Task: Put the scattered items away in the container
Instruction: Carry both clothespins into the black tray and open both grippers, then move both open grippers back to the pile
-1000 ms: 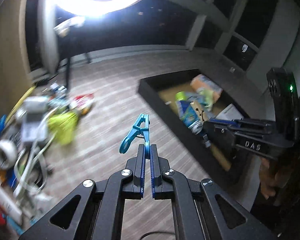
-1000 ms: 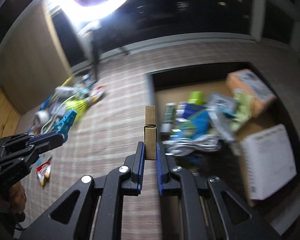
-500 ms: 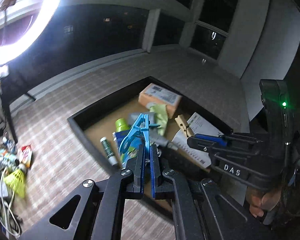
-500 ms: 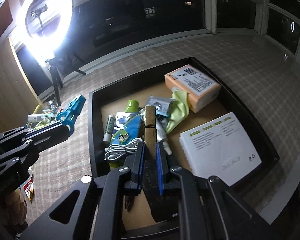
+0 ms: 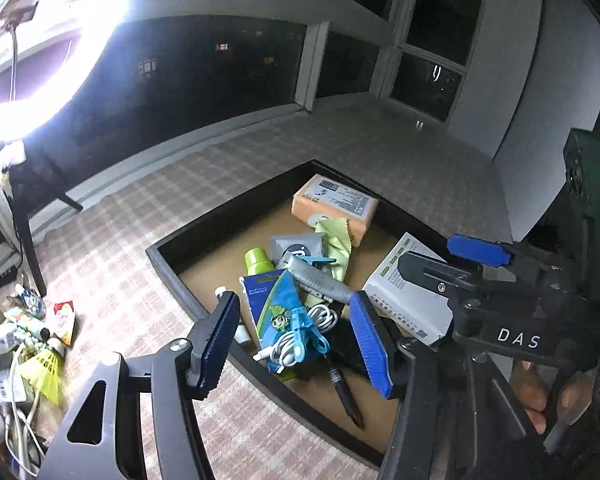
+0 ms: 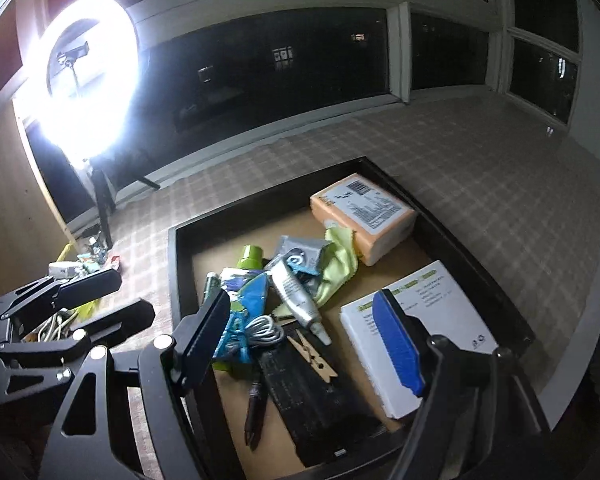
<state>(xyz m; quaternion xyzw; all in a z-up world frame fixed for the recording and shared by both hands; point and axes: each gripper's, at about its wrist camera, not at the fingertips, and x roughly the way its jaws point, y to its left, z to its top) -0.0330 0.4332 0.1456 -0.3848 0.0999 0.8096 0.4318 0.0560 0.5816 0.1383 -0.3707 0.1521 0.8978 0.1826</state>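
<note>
Both claws over the black container [image 6: 452, 236], jaws opening, nothing gripped; left claw [image 5: 296, 340] above blue clip [image 5: 300, 322]; right claw [image 6: 300, 340] above wooden peg [image 6: 314, 354], lying diagonal; leftover clutter [image 5: 40, 344] nearer left hand.

A pale checked floor [image 5: 148, 240] is seen, on which a shallow black tray [image 5: 220, 220] is set near the windows. Well apart from it, at the left, a heap of loose things is spread: a yellow shuttlecock [image 5: 46, 368], white cables [image 5: 18, 432], a small red packet [image 5: 64, 320]. A light stand's legs [image 6: 104, 216] are planted there too.
</note>
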